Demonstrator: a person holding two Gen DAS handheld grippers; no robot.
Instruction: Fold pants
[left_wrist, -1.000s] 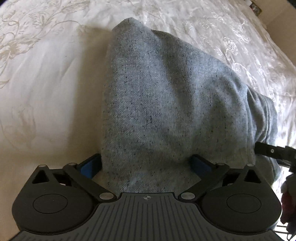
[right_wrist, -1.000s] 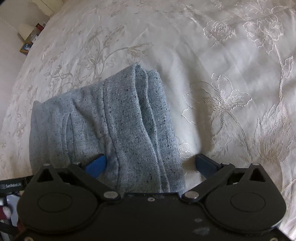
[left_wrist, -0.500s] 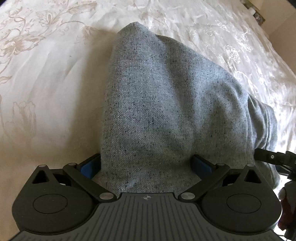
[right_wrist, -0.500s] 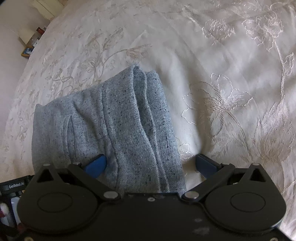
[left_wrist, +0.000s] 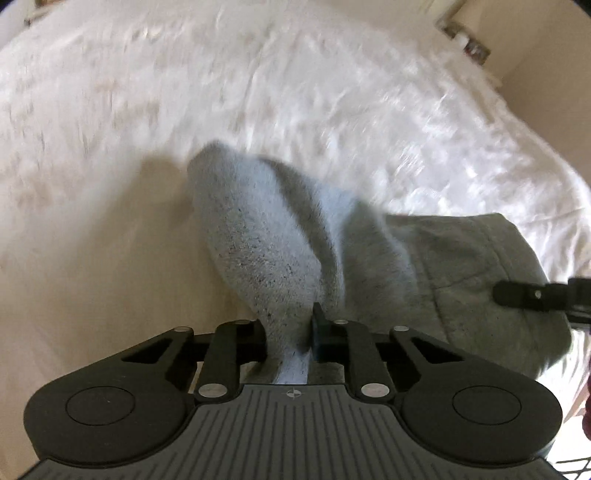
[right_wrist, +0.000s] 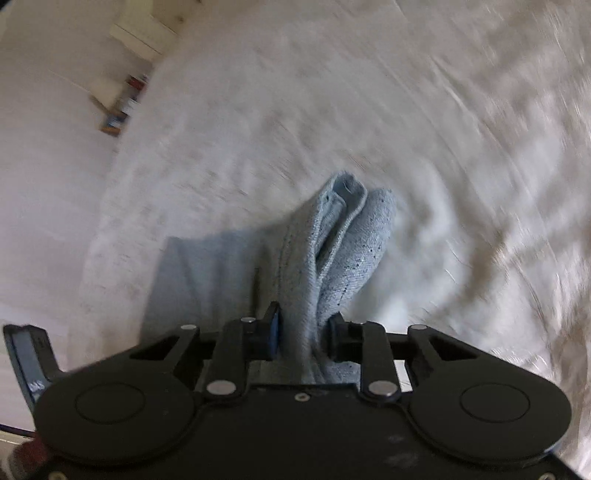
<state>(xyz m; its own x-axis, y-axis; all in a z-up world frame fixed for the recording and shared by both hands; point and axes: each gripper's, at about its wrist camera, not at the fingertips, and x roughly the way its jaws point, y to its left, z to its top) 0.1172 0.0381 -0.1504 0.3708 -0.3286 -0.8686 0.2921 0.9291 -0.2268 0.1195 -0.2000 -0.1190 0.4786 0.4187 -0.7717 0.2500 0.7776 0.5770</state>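
The grey speckled pants (left_wrist: 273, 240) lie folded on a white embroidered bedspread (left_wrist: 92, 240). My left gripper (left_wrist: 290, 326) is closing, its jaws pinching a bunched near edge of the pants and lifting it off the bed. In the right wrist view, the pants (right_wrist: 332, 240) rise in a pleated ridge with hems showing at the far end. My right gripper (right_wrist: 303, 330) is also closing, and its blue pads (right_wrist: 274, 332) press on that fabric. The rest of the pants trails down to the bed between the two grippers.
The right gripper's black finger (left_wrist: 532, 295) pokes in at the left view's right edge. Part of the left gripper (right_wrist: 29, 362) shows at the right view's lower left. Bedspread (right_wrist: 461, 184) spreads beyond the pants. Small items (right_wrist: 122, 107) sit past the bed's far left edge.
Both grippers were wide open astride the flat pants; now both have closed on the fabric and risen, pulling the near edge up into bunched ridges. Both views are motion-blurred.
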